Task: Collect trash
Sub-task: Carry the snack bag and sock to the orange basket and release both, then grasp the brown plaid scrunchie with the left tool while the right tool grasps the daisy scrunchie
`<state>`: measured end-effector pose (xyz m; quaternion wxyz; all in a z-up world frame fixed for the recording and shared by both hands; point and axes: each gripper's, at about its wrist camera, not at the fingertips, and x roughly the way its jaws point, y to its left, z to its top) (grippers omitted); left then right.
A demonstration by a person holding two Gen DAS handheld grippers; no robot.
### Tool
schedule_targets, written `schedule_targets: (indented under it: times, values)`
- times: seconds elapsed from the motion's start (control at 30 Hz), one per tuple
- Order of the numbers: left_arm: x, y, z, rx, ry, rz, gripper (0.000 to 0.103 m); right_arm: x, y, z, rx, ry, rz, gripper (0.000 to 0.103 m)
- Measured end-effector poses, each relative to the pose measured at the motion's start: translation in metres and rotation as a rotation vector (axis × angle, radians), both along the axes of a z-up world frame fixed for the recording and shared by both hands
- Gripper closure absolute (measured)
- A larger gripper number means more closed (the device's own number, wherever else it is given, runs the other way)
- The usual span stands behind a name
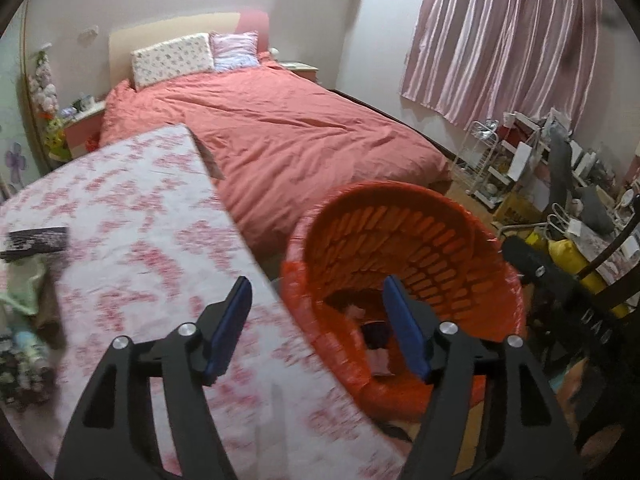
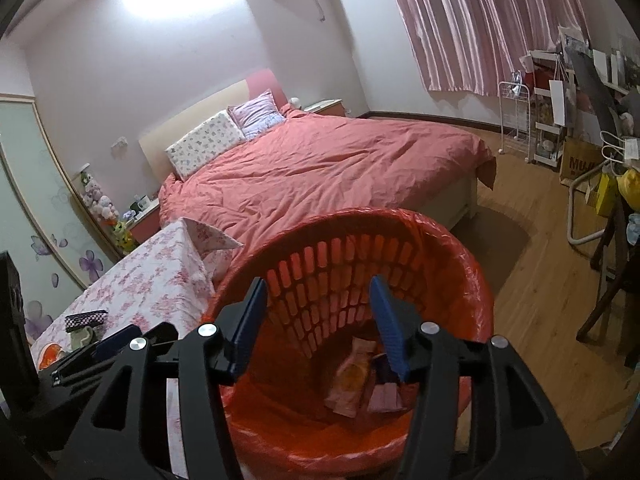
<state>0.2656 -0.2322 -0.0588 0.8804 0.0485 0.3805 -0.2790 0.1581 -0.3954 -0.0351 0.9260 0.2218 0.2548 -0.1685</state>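
Note:
An orange slatted trash basket (image 1: 440, 240) lined with an orange bag stands on the floor beside a table with a pink floral cloth (image 1: 140, 240). Several wrappers (image 2: 352, 380) lie at its bottom. My left gripper (image 1: 316, 312) is open and empty, over the table's edge and the basket's rim. My right gripper (image 2: 318, 316) is open and empty, held just above the basket's mouth (image 2: 460, 280). Part of the left gripper (image 2: 100, 348) shows at the lower left of the right wrist view.
A dark patterned item (image 1: 36, 240), a green cloth (image 1: 24, 292) and small clutter lie at the table's left end. A bed with a red cover (image 1: 280, 136) stands behind. Racks, bags and a chair (image 2: 600, 184) crowd the right side by the curtain.

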Motion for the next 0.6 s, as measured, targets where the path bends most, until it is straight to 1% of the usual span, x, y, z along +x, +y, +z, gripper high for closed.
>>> schedule_targets:
  times: [0.07,0.2,0.37,0.53,0.6]
  values:
    - [-0.007,0.016,0.006,0.011,-0.026,0.023,0.032,0.000,0.012,0.006,-0.011,-0.003,0.018,0.049]
    - [-0.019,0.048,0.018,0.013,-0.051,0.068,0.030,0.003,0.037,0.015,-0.030,-0.005,0.067,0.049]
    - [-0.030,0.100,0.031,0.017,-0.085,0.149,0.028,0.012,0.080,0.023,-0.050,0.002,0.162,0.049]
    - [-0.037,0.162,0.040,0.015,-0.106,0.259,0.026,0.024,0.127,0.024,-0.052,0.024,0.281,0.049]
    - [-0.040,0.193,0.041,0.017,-0.112,0.320,0.023,0.028,0.146,0.022,-0.053,0.035,0.322,0.049]
